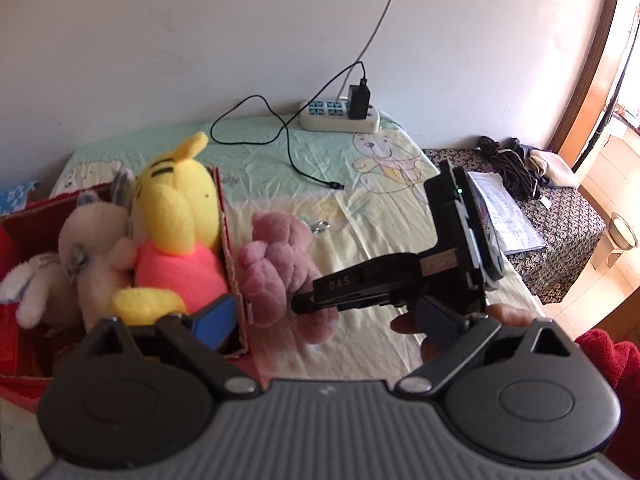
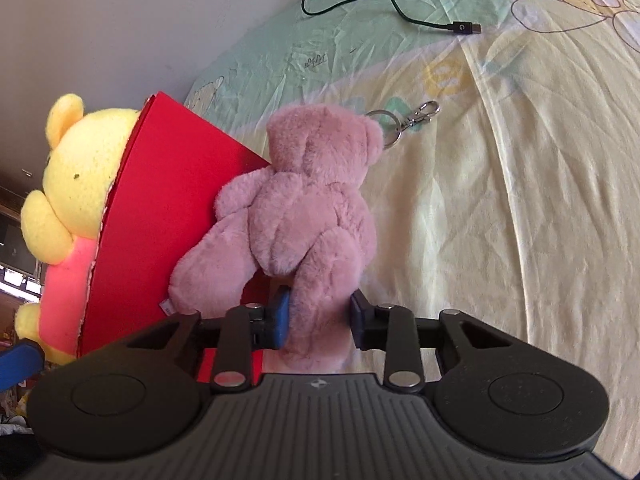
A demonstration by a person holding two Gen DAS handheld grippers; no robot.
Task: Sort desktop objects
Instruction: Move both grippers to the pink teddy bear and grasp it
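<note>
between the right gripper (image 2: 320,322) fingers: pink bear's (image 2: 304,200) leg.

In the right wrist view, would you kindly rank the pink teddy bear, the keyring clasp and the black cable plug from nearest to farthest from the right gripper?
1. pink teddy bear, its leg between the right gripper fingers.
2. keyring clasp, beyond the bear's head, slightly right.
3. black cable plug, farthest, upper right on the sheet.

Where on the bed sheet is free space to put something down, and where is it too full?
Free: the yellow sheet right of the pink bear, and the strip between the key ring and the cable plug. Crowded: the red box, filled by the yellow bear and pale plush toys.
</note>
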